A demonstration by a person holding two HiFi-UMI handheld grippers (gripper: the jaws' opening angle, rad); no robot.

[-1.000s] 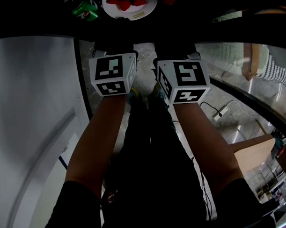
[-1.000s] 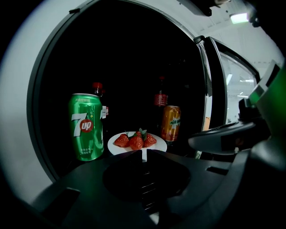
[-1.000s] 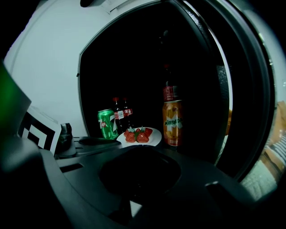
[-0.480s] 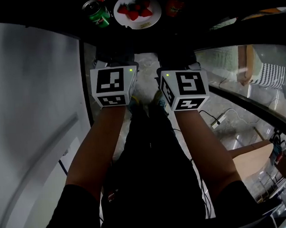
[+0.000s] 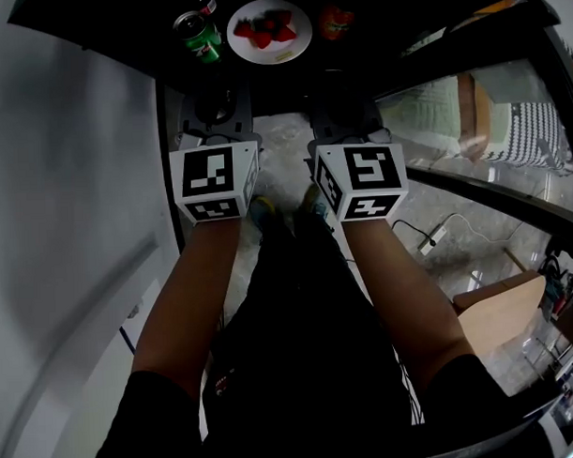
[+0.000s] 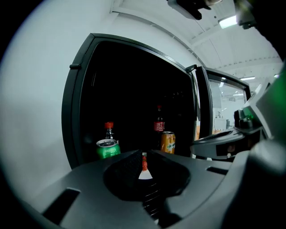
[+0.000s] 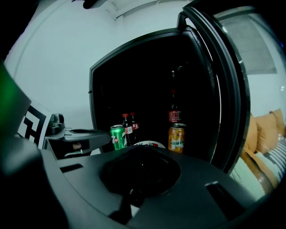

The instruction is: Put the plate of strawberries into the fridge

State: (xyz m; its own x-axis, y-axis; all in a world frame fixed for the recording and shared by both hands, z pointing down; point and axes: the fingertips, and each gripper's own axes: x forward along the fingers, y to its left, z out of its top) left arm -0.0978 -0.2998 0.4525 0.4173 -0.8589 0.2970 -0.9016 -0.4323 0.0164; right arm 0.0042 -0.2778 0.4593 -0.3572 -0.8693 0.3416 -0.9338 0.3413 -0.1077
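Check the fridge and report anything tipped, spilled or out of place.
Nothing stands out. The plate of strawberries sits flat inside the fridge, between the green can and the orange can. Both cans are upright, as are the bottles behind. No spill is visible.

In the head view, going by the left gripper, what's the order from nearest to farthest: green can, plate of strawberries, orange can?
From the left gripper:
1. green can, just ahead, on the left.
2. plate of strawberries, in the middle.
3. orange can, far right.
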